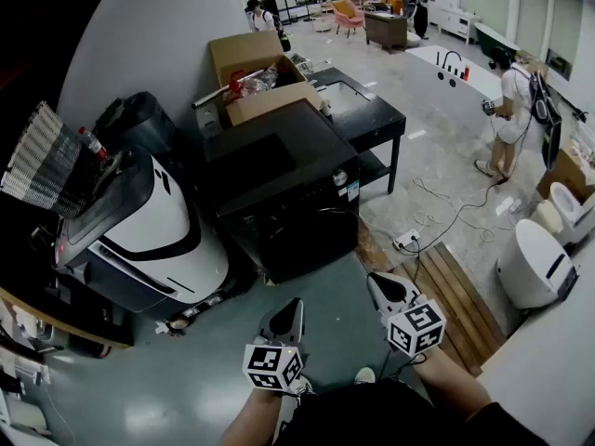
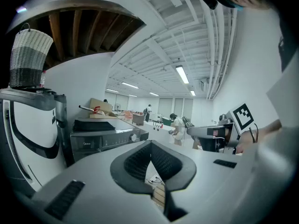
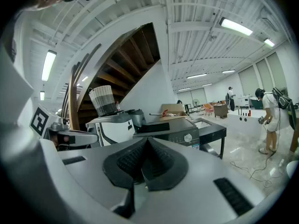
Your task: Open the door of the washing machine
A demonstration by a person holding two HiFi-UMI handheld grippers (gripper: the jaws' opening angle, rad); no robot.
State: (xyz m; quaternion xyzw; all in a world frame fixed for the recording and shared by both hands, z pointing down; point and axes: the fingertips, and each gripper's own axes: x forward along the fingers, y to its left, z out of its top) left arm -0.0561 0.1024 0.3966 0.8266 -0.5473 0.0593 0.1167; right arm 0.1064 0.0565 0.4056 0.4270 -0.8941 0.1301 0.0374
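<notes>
The black washing machine (image 1: 279, 179) stands in the middle of the head view, its lid down and its dark front door (image 1: 307, 240) facing me. A silver knob (image 1: 340, 178) sits on its control panel. My left gripper (image 1: 294, 307) and right gripper (image 1: 376, 282) hang side by side over the floor, a short way in front of the machine and touching nothing. Both are shut and empty. The left gripper view shows its own shut tips (image 2: 150, 146) with the machine (image 2: 105, 136) ahead to the left. In the right gripper view, the shut tips (image 3: 145, 143) aim just left of the machine (image 3: 175, 132).
A white-and-black appliance (image 1: 139, 230) with a wicker basket (image 1: 46, 161) on it stands left of the washer. Behind are a cardboard box (image 1: 256, 72) and a black table (image 1: 367, 114). A power strip with cables (image 1: 407, 242), wooden slats (image 1: 460, 295) and white toilets (image 1: 535, 263) lie to the right. People stand further off.
</notes>
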